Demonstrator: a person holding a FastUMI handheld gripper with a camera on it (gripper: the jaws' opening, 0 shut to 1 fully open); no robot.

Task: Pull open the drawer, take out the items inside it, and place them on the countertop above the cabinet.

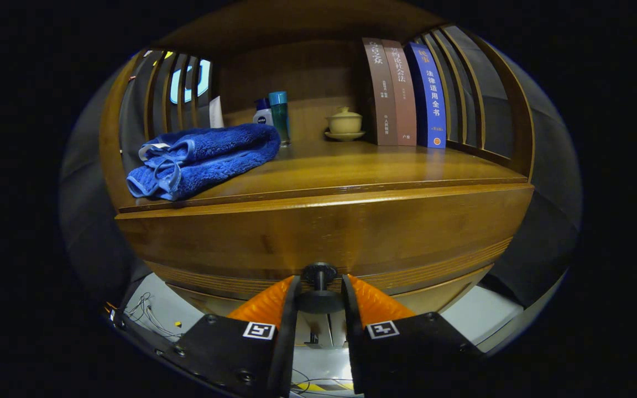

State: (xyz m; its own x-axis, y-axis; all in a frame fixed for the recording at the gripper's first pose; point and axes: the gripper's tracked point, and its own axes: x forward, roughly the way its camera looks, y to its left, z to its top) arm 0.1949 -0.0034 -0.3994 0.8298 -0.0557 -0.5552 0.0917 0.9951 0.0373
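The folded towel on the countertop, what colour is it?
Blue, with lighter blue edging; the towel shows best in the gripper view.

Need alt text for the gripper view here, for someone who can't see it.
The gripper has its two fingers closed around the dark round knob of a wooden drawer front. On the countertop above lie a folded blue towel, small bottles, a lidded cup and three upright books.

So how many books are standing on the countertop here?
3, upright side by side at the back right of the countertop: two brown books, then a blue book. More may be hidden behind the slats.
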